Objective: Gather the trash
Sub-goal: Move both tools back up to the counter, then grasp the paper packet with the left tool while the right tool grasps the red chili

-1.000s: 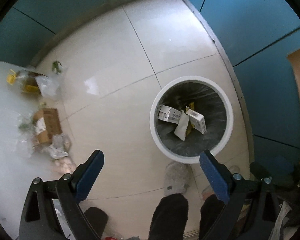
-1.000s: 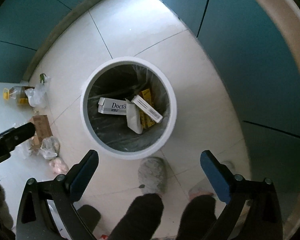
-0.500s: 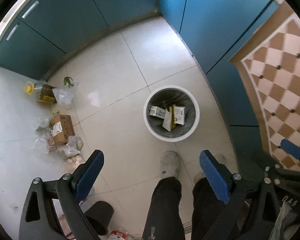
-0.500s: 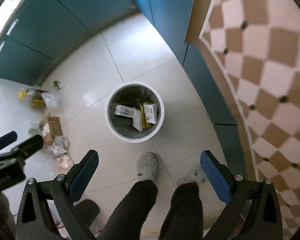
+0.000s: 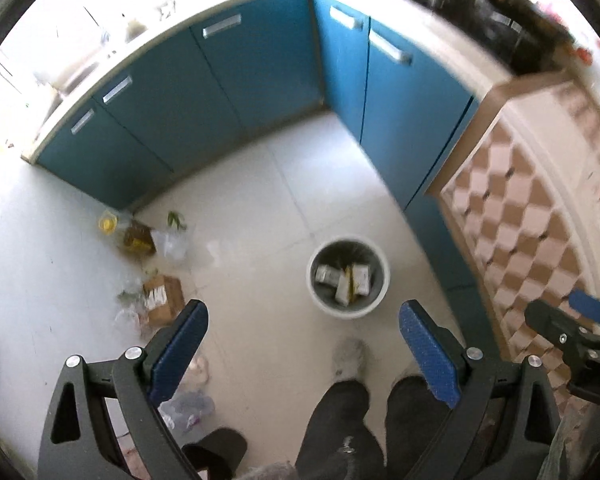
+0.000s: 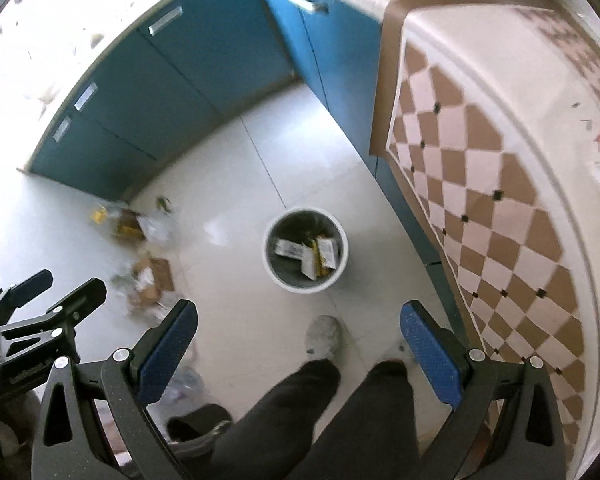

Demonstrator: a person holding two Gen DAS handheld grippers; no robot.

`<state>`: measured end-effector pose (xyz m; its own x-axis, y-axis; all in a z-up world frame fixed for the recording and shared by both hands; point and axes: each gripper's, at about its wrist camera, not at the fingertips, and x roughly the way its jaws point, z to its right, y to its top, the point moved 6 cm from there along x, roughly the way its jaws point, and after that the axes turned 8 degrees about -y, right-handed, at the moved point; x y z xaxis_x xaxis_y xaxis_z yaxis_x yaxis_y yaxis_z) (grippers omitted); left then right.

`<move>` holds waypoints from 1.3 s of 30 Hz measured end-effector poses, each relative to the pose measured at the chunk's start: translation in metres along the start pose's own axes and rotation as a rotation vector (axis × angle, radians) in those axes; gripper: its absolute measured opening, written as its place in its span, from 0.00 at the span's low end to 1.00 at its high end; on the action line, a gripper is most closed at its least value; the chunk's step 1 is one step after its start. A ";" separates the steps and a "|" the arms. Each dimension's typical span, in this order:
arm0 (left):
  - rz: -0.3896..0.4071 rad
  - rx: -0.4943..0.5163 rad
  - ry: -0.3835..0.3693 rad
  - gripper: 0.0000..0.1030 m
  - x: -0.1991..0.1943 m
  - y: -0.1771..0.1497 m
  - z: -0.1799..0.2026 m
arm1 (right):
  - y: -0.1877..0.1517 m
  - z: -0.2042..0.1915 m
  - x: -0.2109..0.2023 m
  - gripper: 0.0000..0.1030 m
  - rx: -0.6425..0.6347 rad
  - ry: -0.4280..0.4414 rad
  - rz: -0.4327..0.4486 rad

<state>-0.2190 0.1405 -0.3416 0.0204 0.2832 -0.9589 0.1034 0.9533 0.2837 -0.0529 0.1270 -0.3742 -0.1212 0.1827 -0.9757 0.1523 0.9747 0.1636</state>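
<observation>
A white round trash bin [image 5: 382, 286] [image 6: 271, 268] stands on the pale tiled floor far below me, holding several small cartons [image 5: 346, 278]. Loose trash lies to its left: a brown cardboard box [image 5: 162, 298] [image 6: 152, 276], clear plastic bags [image 5: 174, 246] and a yellow-capped oil bottle [image 5: 134, 236]. My left gripper [image 5: 302, 316] is open and empty, high above the floor. My right gripper [image 6: 298, 316] is open and empty too. Each gripper shows at the edge of the other's view.
Blue cabinets [image 5: 228, 80] line the back and right of the floor. A brown-and-white checkered tablecloth [image 5: 532, 216] [image 6: 480, 184] covers a table on the right. The person's dark trousers and grey slippers [image 5: 350, 358] stand just in front of the bin.
Both grippers have risen far from the bin, which now looks small. Cabinets, countertop and tablecloth have come into view.
</observation>
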 end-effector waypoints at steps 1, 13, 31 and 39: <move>0.023 0.007 -0.001 0.95 -0.010 0.007 0.007 | 0.002 0.005 -0.014 0.99 0.021 0.017 0.016; 0.111 0.440 -0.179 0.95 -0.055 0.044 0.289 | -0.002 0.212 -0.147 0.99 0.438 -0.039 0.223; -0.447 0.525 -0.401 0.80 0.074 -0.072 0.553 | -0.202 0.563 -0.130 0.71 1.146 -0.208 0.135; -0.312 0.596 -0.283 0.65 0.083 -0.046 0.574 | -0.165 0.584 -0.084 0.71 1.089 -0.202 0.126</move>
<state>0.3491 0.0603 -0.4400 0.1497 -0.1079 -0.9828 0.6689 0.7431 0.0203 0.5053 -0.1249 -0.4047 0.1023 0.1521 -0.9831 0.9433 0.2989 0.1444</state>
